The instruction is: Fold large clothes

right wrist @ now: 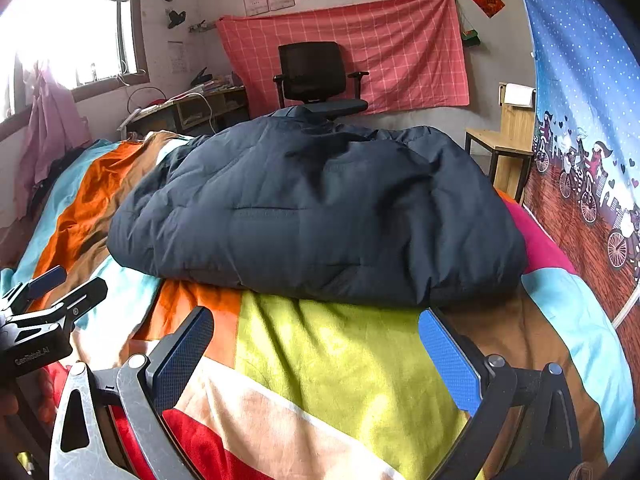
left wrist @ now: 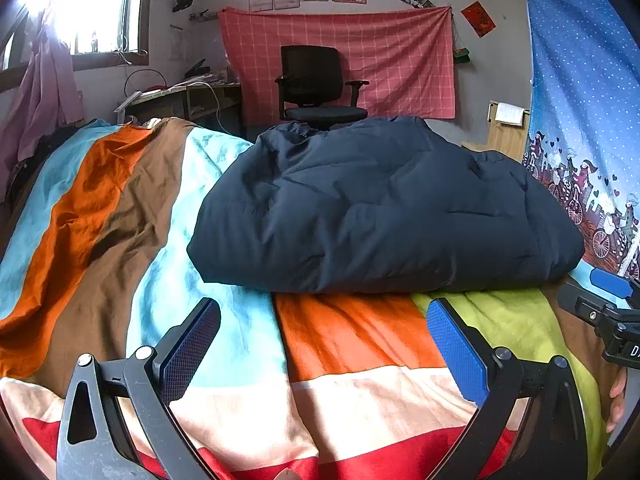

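Observation:
A dark navy padded jacket [left wrist: 384, 208] lies folded into a thick bundle on a bed with a colour-striped cover [left wrist: 352, 344]. My left gripper [left wrist: 324, 344] hovers just short of the bundle's near edge, open, with nothing between its blue pads. In the right wrist view the same jacket [right wrist: 320, 216] fills the middle. My right gripper [right wrist: 316, 352] is also open and holds nothing, a little back from the jacket's near edge. The right gripper [left wrist: 608, 292] shows at the right edge of the left wrist view, and the left gripper [right wrist: 52, 292] shows at the left edge of the right one.
A black office chair [left wrist: 316, 84] stands beyond the bed before a red checked cloth [left wrist: 400, 60]. A cluttered desk [left wrist: 180, 100] sits at the back left under a bright window. A blue printed curtain [left wrist: 584, 120] hangs on the right beside a wooden stool [right wrist: 500, 148].

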